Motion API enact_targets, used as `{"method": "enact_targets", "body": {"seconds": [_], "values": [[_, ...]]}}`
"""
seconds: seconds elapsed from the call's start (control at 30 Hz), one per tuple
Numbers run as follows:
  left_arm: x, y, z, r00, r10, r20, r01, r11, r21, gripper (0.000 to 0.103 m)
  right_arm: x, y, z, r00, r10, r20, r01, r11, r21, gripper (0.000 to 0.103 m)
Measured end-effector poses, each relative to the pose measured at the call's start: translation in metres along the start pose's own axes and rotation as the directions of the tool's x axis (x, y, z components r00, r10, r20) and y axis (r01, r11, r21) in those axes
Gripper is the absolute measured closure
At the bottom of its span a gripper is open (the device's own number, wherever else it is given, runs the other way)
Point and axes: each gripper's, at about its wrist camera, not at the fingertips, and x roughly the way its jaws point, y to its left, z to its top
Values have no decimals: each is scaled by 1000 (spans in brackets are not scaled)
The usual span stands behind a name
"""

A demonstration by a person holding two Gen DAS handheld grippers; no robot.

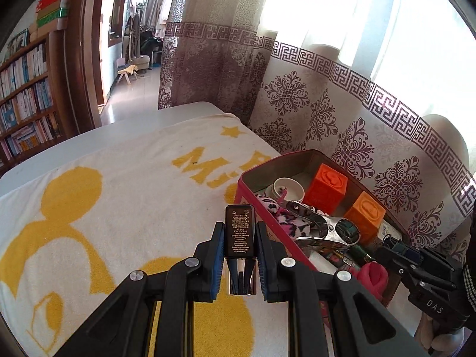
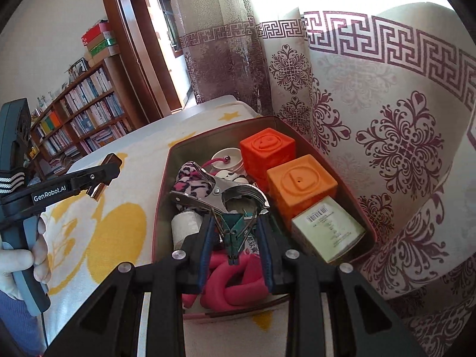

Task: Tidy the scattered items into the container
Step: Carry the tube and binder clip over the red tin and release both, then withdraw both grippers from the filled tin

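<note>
In the left wrist view, the left gripper [image 1: 239,245] has its fingers [image 1: 218,255] clamped on a dark tube [image 1: 239,232] with small print and a shiny cap at its near end. It hangs above the yellow and white towel [image 1: 119,196] on the desk [image 1: 166,116], just left of the red tin [image 1: 247,190]. The tin holds two orange cubes [image 1: 325,189], a white cup [image 1: 290,189], a pink spotted cloth [image 1: 279,215] and a big metal clamp [image 1: 324,227]. The right gripper [image 1: 400,251] shows at the right, over the tin's near end.

In the right wrist view, the right gripper [image 2: 236,235] is above the tin [image 2: 162,196], its fingers [image 2: 206,238] clamped on a green binder clip [image 2: 233,233] by its wire handles. Below lie the clamp [image 2: 214,192], a pink foam twist [image 2: 235,282], a pale green box [image 2: 328,227], the cubes [image 2: 300,184], the cup [image 2: 227,157] and the cloth [image 2: 190,181]. At the left, the left gripper [image 2: 102,174] holds the tube [image 2: 98,189] above the towel [image 2: 119,229]. A curtain [image 2: 386,119] hangs to the right of the tin.
</note>
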Motion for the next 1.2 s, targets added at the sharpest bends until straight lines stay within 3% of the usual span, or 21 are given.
{"method": "enact_targets", "body": {"seconds": [0.43, 0.5, 0.53, 0.57, 0.63, 0.8, 0.9, 1.2], "values": [[41, -79, 17, 987, -145, -70, 150, 985, 79, 80, -5, -17, -4, 999, -35, 29, 35, 999, -4, 70], [45, -80, 16, 984, -154, -87, 160, 985, 70, 51, -5, -19, -6, 999, -35, 18, 35, 999, -4, 70], [43, -78, 14, 987, -145, -70, 149, 987, 65, 29, -5, -20, -7, 999, -33, 14, 33, 999, -2, 68], [40, -76, 12, 991, -126, -44, 129, 990, 63, 24, -5, -22, -8, 999, -32, 12, 32, 999, 3, 65], [36, -73, 12, 994, -101, -29, 103, 992, 68, 24, -8, -25, -11, 999, -34, 19, 34, 999, 15, 50], [27, -61, 8, 998, -57, -12, 58, 996, 65, 24, -19, -27, -15, 999, -33, 40, 32, 999, 33, 40], [21, -56, 4, 999, -35, -3, 35, 997, 63, 24, -29, -23, -19, 998, -43, 53, 42, 999, 19, 23], [-8, -61, -19, 997, 55, 58, -61, 991, 117, 23, -38, -10, -39, 999, -45, -3, 45, 998, -34, 19]]}}
